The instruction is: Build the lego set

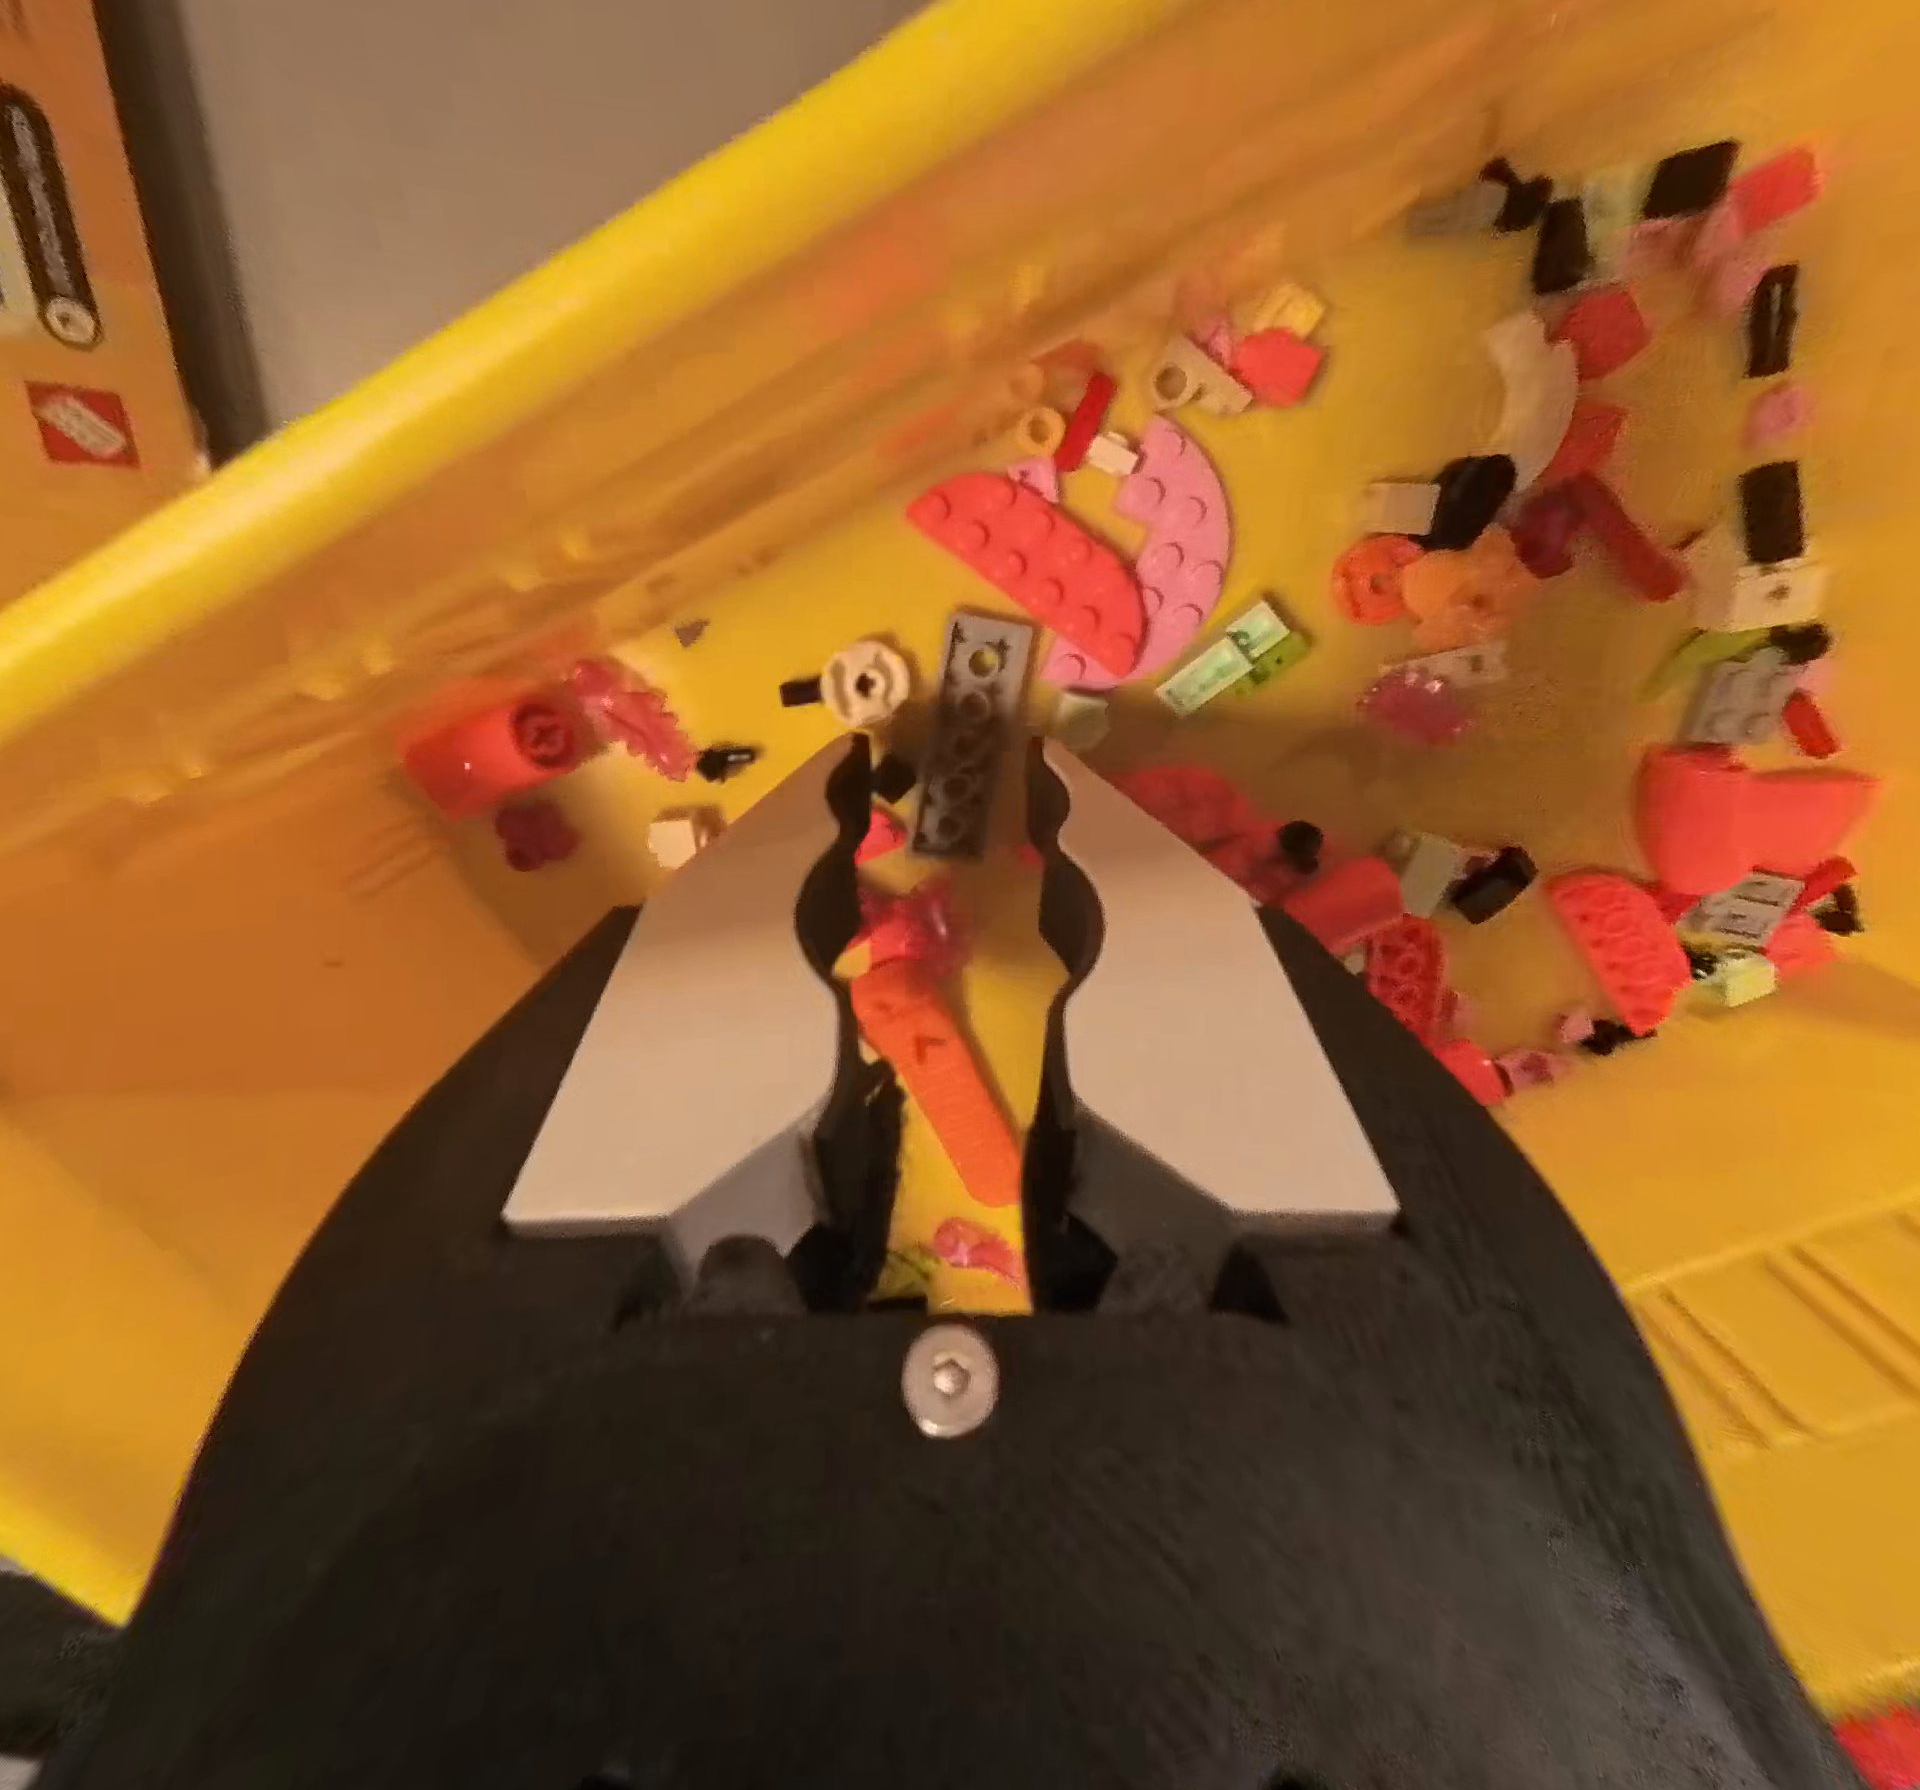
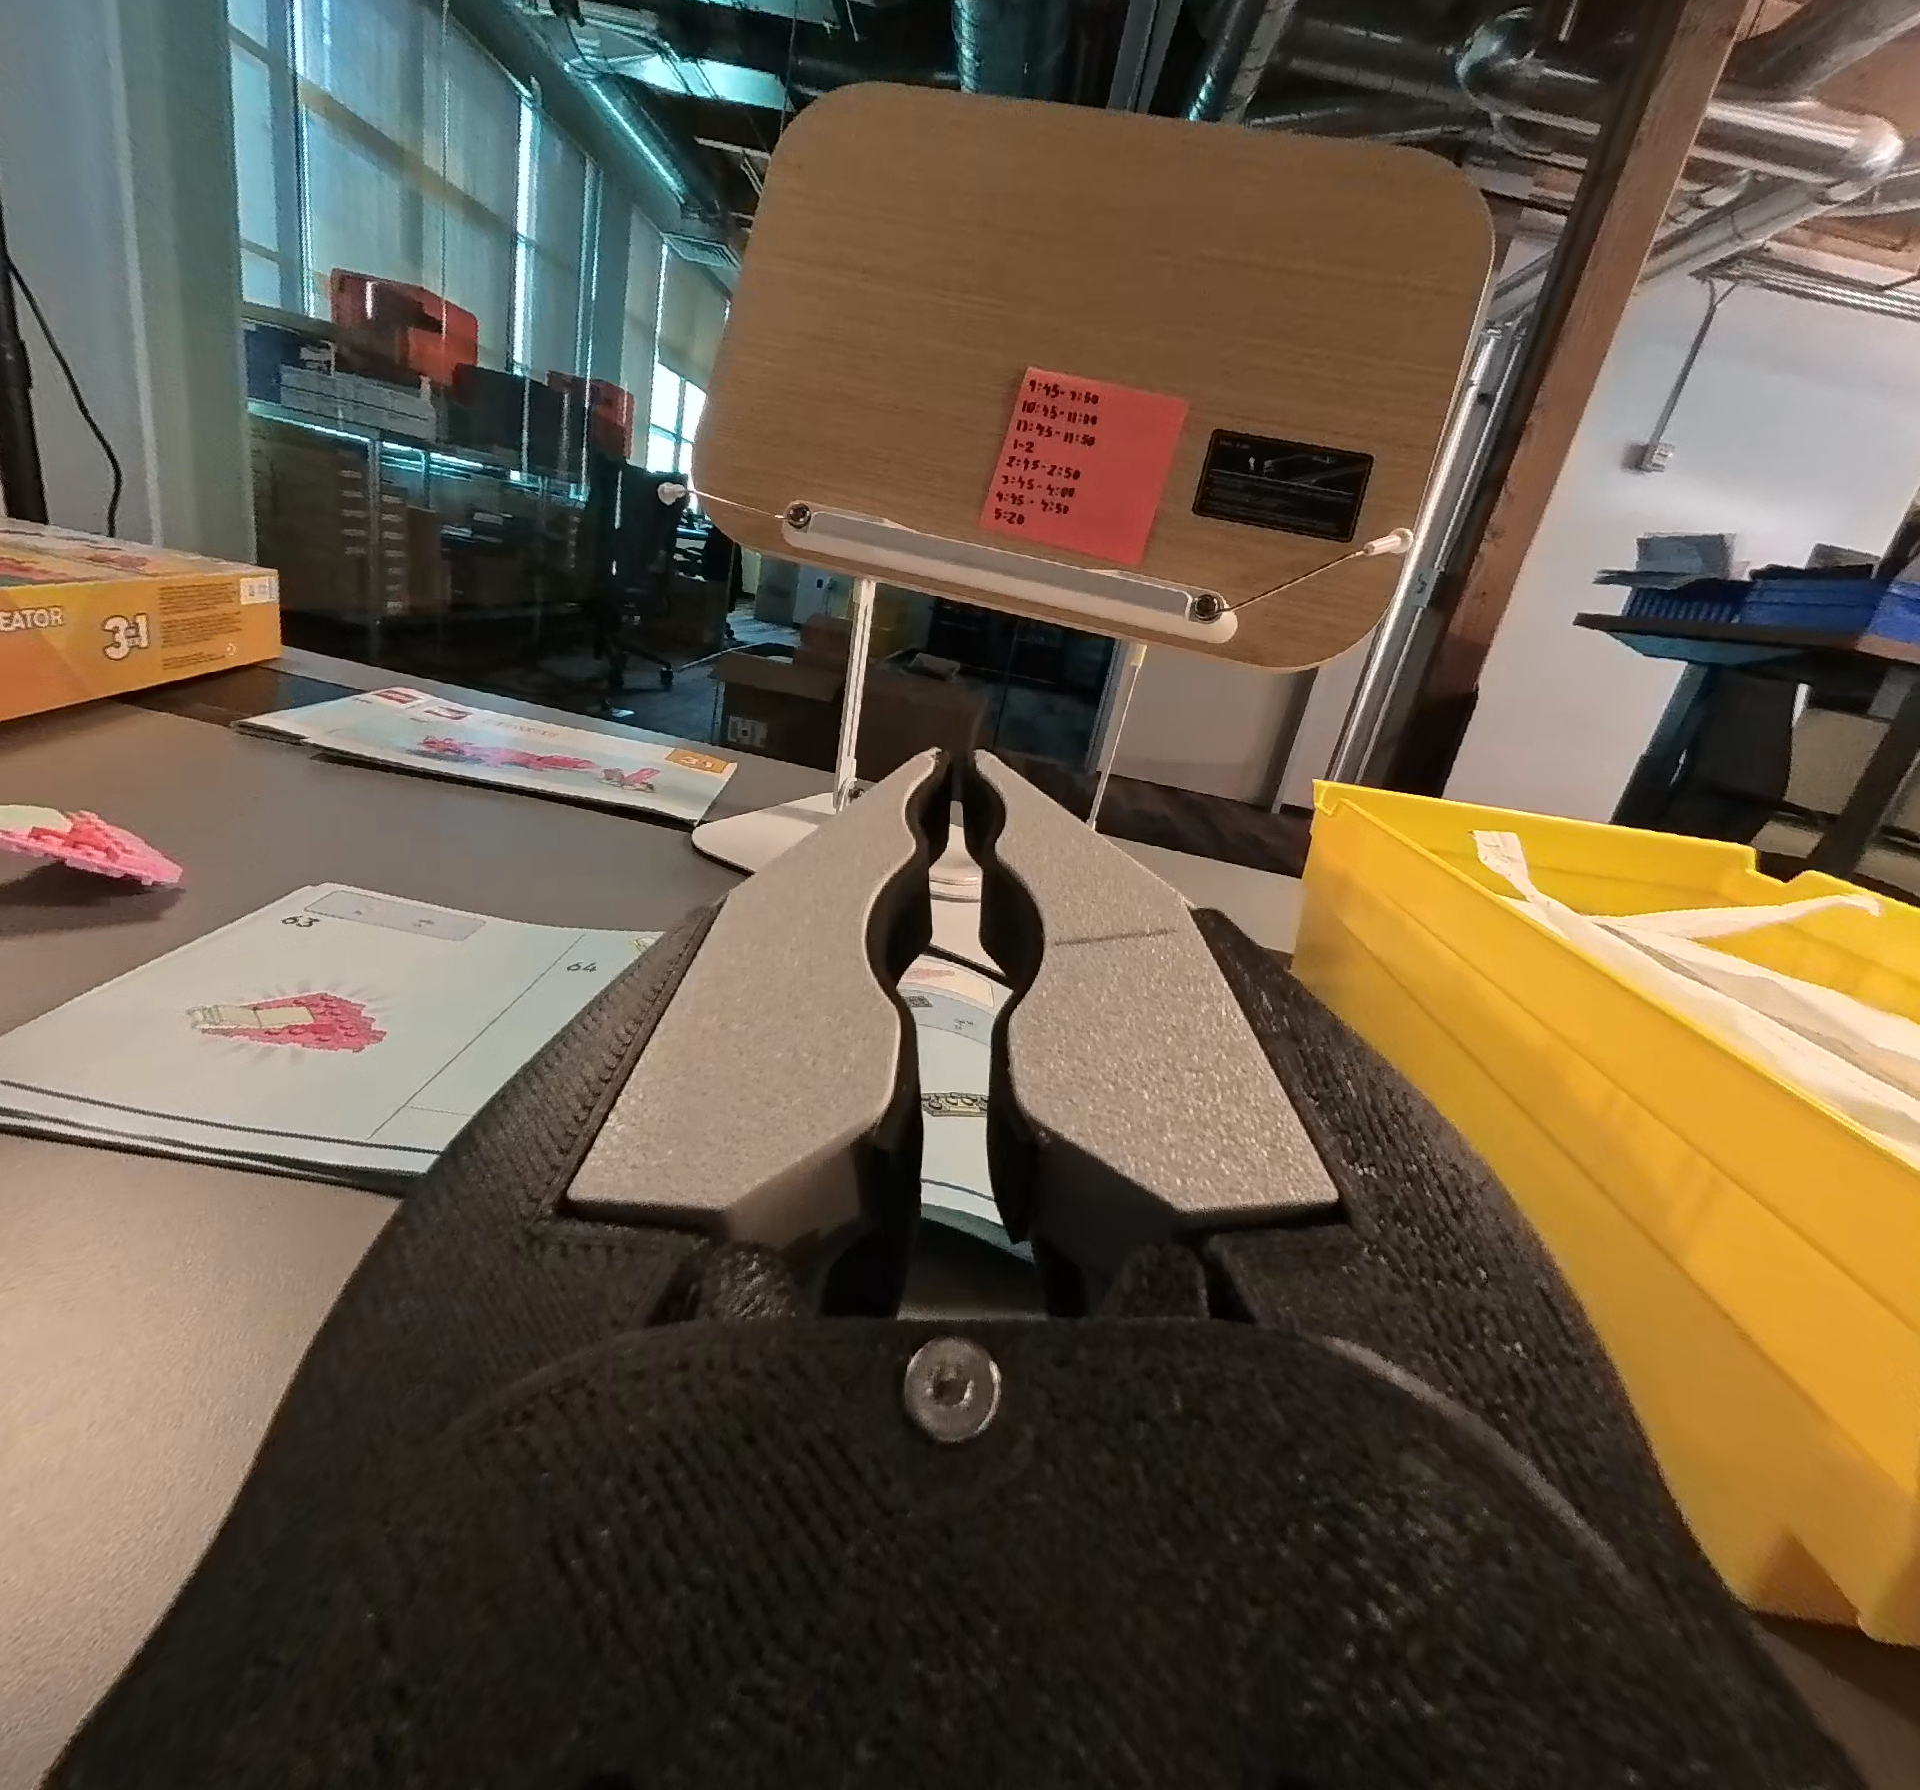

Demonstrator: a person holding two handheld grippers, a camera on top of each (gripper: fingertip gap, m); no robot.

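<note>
A dark grey table (image 2: 208, 1325) in an open workshop with exposed ducts carries most of what I can see, and beside it my left tongs (image 1: 945, 753) hang inside a yellow bin (image 1: 727, 182) of loose building bricks. Their jaws stand spread, with one grey studded plate (image 1: 971, 732) lying between the fingertips. There is a sliver of space on the left side of it, so I judge the pads are not pressing on it. Close around lie one white round piece (image 1: 868, 686), one coral half-round plate (image 1: 1039, 566), one pink half-round plate (image 1: 1184, 535) and one long orange prying tool (image 1: 935, 1075). The many small red, black and pale bricks farther right are too blurred to count. My right tongs (image 2: 958, 764) hover low over the table, pressed together with nothing between them. Ahead of them stands one wooden-faced book stand (image 2: 1039, 286) bearing one red sticky note (image 2: 1081, 462) and one black label (image 2: 1283, 483). I count two instruction booklets, one open (image 2: 312, 1044) and one closed (image 2: 468, 753), plus one orange box (image 2: 125, 628), one partly built pink model (image 2: 83, 841) at the left edge, and one yellow bin of white paper (image 2: 1558, 1065) to the right.
</note>
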